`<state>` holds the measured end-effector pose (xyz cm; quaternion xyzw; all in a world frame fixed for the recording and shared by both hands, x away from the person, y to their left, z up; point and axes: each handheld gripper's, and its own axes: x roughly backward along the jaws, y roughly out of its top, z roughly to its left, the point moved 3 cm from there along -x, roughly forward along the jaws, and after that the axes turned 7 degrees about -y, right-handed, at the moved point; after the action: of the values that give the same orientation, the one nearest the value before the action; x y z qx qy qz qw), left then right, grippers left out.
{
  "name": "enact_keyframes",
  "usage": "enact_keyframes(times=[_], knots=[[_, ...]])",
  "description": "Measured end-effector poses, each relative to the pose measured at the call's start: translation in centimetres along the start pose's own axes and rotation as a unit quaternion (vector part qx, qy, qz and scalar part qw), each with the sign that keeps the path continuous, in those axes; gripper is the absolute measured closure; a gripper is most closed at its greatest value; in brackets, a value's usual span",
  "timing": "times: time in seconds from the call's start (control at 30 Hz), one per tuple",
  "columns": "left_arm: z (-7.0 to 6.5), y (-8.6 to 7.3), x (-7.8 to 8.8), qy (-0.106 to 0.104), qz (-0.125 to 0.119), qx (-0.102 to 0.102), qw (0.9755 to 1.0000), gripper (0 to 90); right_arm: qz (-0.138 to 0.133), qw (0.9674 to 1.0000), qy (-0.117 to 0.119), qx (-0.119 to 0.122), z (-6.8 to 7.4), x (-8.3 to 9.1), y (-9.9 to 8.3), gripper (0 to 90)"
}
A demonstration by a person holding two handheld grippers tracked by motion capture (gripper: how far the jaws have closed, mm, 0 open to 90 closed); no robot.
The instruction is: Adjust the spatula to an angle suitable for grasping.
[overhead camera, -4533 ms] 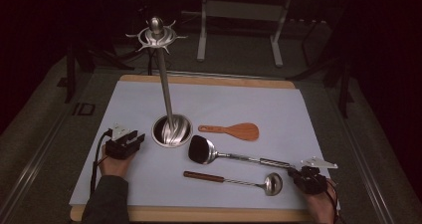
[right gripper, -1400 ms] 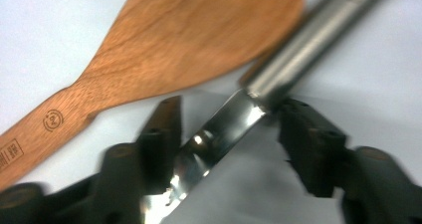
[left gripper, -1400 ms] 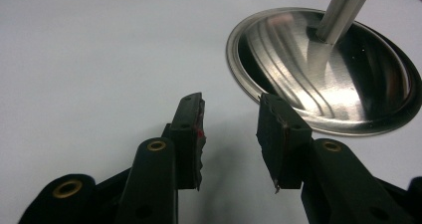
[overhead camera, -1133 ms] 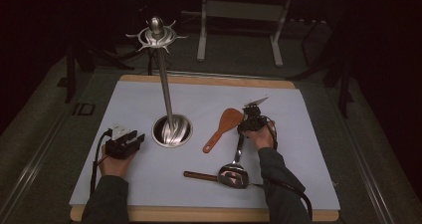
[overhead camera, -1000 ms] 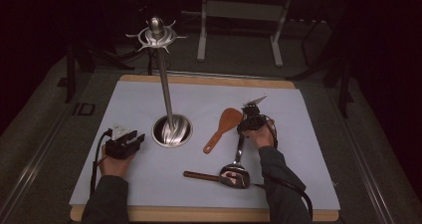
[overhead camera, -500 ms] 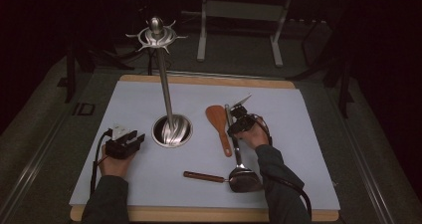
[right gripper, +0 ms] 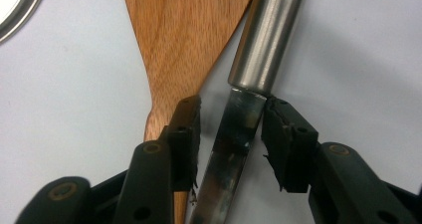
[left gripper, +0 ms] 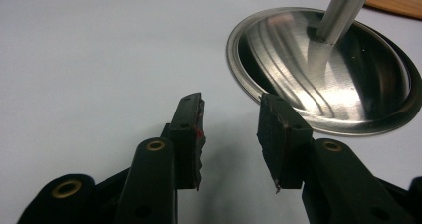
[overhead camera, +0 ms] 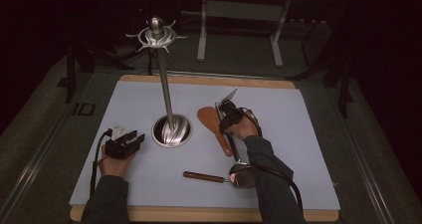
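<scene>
Right gripper (right gripper: 229, 109) is loosening, its jaws just opening around the steel utensil (overhead camera: 241, 173). That utensil is now lying upright right of centre, swung round against the wooden spatula (overhead camera: 211, 120), probably for a regrip toward the stand (overhead camera: 171, 129). Left gripper (overhead camera: 130, 142) is waiting open and empty, lower left.

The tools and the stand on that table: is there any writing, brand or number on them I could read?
None can be read.
The wooden spatula, the steel handle between the right tongs, the stand's round base and the left tongs bear no marks.
A small rectangular mark on the floor left of the table is too blurred to read.
</scene>
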<state>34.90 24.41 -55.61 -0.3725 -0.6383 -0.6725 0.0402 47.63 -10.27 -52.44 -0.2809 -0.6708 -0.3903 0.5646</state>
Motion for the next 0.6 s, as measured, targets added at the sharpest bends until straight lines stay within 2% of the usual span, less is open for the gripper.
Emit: enact_keyframes(times=[0.07,0.13,0.23,0.3,0.33,0.6], knots=[[0.0,0.0,0.0,-0.001,0.0,0.0,1.0,62.4,0.004,1.0,-0.007,-0.004,0.0,0.1,0.3,56.5],[0.0,0.0,0.0,0.0,-0.001,-0.001,1.0,62.3,0.002,0.9997,-0.021,-0.016,-0.2,0.3,0.7,54.6],[0.0,0.0,0.0,-0.001,0.0,-0.001,1.0,62.3,-0.006,0.9993,-0.028,-0.023,-0.4,0.6,1.2,53.0],[0.0,0.0,0.0,-0.001,0.0,0.0,1.0,62.3,-0.005,0.9993,-0.029,-0.022,-0.4,0.7,1.7,54.6],[0.0,0.0,0.0,-0.001,-0.001,0.0,1.0,62.2,0.004,0.9992,-0.036,-0.018,-0.5,0.5,2.2,57.1],[0.0,0.0,0.1,-0.003,-0.003,0.0,1.0,62.0,0.032,0.998,-0.037,-0.04,-0.5,-1.1,3.8,63.9]])
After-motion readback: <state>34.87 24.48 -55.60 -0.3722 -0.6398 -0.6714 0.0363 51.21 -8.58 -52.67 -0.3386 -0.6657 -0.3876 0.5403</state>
